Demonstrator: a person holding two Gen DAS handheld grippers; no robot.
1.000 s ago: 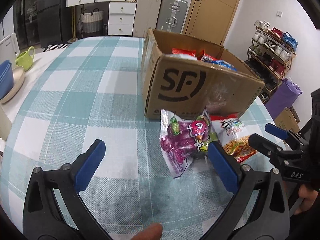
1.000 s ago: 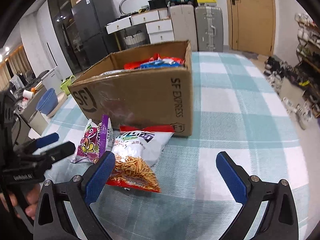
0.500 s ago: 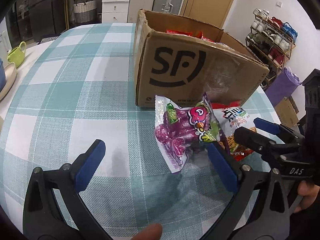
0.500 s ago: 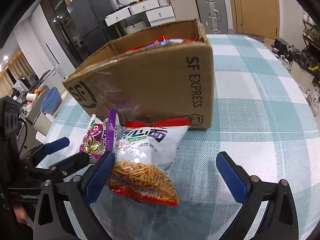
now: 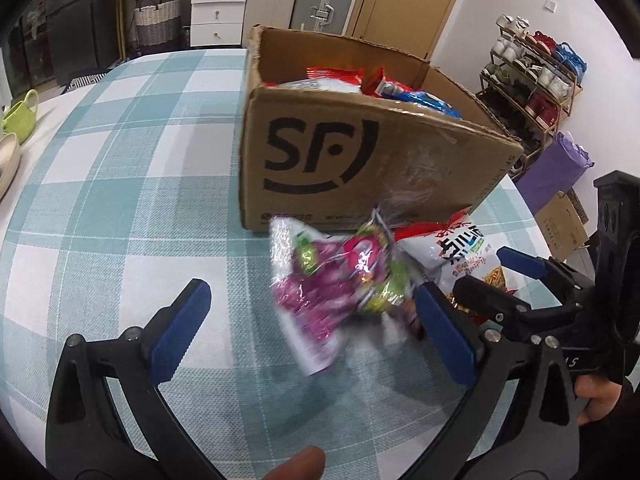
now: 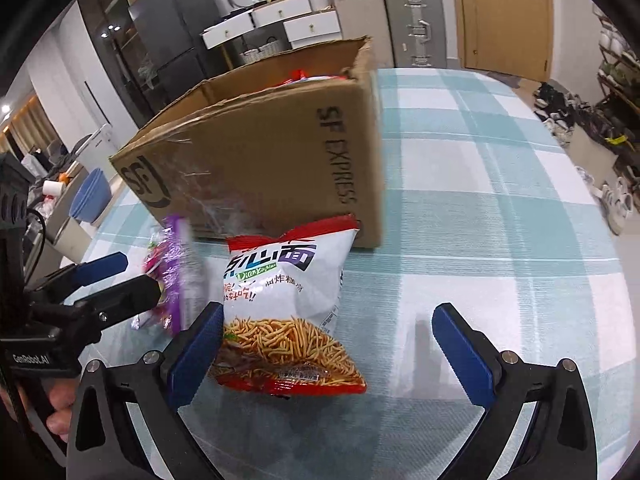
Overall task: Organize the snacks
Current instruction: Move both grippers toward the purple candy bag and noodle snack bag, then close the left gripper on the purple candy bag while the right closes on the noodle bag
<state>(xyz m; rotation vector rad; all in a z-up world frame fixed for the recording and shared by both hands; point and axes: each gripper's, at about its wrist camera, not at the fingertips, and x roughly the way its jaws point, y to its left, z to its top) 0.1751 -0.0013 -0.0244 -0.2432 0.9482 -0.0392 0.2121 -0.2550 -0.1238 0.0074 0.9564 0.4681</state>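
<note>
A purple snack bag (image 5: 328,280) lies blurred on the checked tablecloth in front of the cardboard SF box (image 5: 360,160). It sits between the fingers of my open left gripper (image 5: 312,334), close to the right finger. Beside it lies a white noodle-snack bag (image 6: 288,292), its top against the box (image 6: 280,160). My open right gripper (image 6: 328,356) straddles this bag's lower end, the left finger (image 6: 196,356) at its edge. The box holds several red and blue packets (image 5: 380,84). Each gripper shows in the other's view: right gripper (image 5: 500,280), left gripper (image 6: 120,280) against the purple bag (image 6: 176,276).
A green mug (image 5: 20,116) and a pale dish (image 5: 6,160) stand at the table's left edge, with blue bowls (image 6: 92,200) beyond. A shoe rack (image 5: 536,80) and purple bag (image 5: 556,168) are off the table's right side. Bare tablecloth (image 6: 500,240) extends right of the box.
Both grippers have come forward and lower toward the two bags and the box. The purple bag now looks blurred and shifted closer between the left fingers. Both grippers stay open.
</note>
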